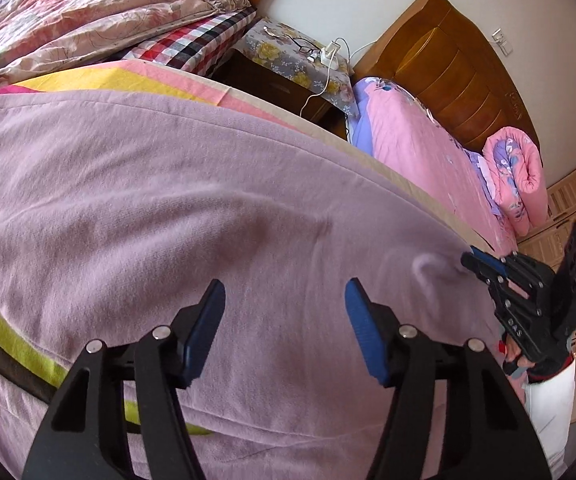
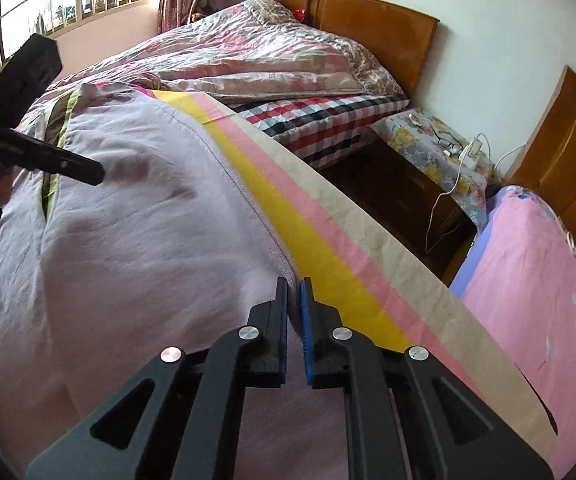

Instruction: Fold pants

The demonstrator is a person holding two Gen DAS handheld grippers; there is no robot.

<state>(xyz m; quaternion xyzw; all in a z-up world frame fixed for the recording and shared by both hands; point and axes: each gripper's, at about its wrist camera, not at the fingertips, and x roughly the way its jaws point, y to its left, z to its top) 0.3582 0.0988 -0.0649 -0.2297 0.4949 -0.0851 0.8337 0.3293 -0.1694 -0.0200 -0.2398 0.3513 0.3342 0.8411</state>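
Pants are mid-fold, I judge: the right tongs are nearly closed, pinching the pants' edge beside the yellow stripe of the sheet. The left tongs gape wide above the cloth, holding nothing. Next, the left likely needs a grip on an edge so both can lift and carry one end over. Lilac and soft, with faint creases and a green-and-dark side stripe, the pants lie spread flat on the bed.
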